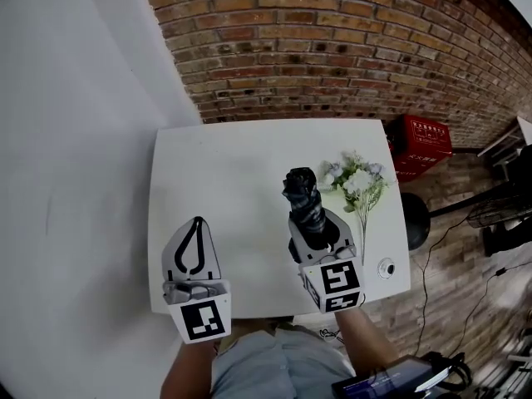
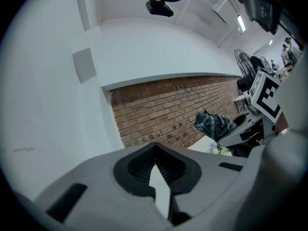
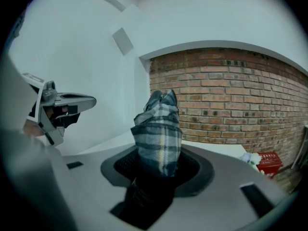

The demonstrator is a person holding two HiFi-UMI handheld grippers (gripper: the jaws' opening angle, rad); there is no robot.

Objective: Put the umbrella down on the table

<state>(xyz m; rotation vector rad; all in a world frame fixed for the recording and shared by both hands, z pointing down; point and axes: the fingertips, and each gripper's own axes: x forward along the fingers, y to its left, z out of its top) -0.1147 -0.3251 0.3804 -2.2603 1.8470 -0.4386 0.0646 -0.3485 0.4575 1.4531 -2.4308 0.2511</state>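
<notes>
Plaid umbrella gripped over the white table
The right gripper clamps the umbrella's lower end; the left gripper, jaws together and empty, hangs alongside. Flowers lie just right, a red crate beyond, near the brick wall.

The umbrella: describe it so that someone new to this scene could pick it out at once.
Find the white table before the brick wall. Toward its right front, the right gripper holds the umbrella between its jaws. It is a folded bundle of dark plaid fabric, unlike the white-flowered bouquet lying beside it.
</notes>
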